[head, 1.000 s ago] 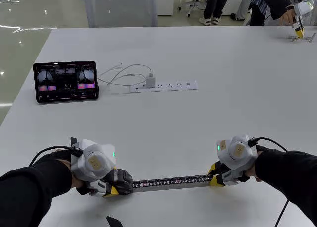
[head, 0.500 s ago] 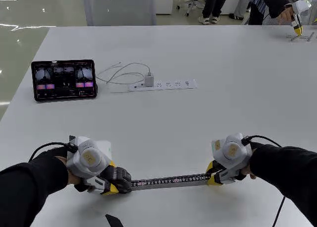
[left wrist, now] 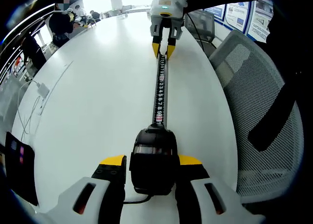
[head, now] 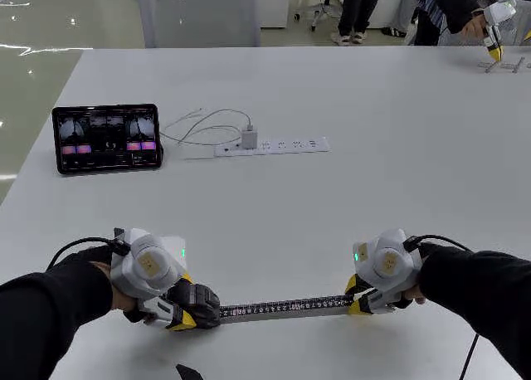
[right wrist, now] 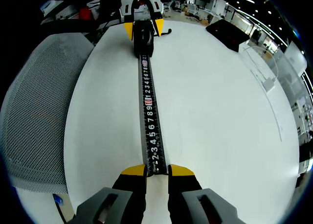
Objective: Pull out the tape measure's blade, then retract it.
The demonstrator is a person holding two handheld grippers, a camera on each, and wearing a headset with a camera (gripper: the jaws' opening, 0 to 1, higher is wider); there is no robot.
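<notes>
Centrally, the black tape measure case [left wrist: 153, 153] sits at the near edge of the white workbench [head: 332, 206], on the person's left, clamped from both sides between the yellow-tipped jaws of the left gripper [left wrist: 152, 161]. Its blade [right wrist: 148, 116] is drawn out and runs straight along the surface, numerals upward, toward the person's right. There the right gripper [right wrist: 156, 171] has its jaws closed on the blade's free end, apparently at the hook, which the jaws hide. The two grippers face each other along the blade, well apart. Farther back on the workbench, to the left, a tablet [head: 106, 138] stands propped with its screen lit. Beside it a white cable [head: 203, 124] loops to a charger [head: 250, 136] plugged into a white power strip [head: 286, 145]. A grey mesh chair [right wrist: 41, 101] stands at the near edge of the workbench, seen in both gripper views.
</notes>
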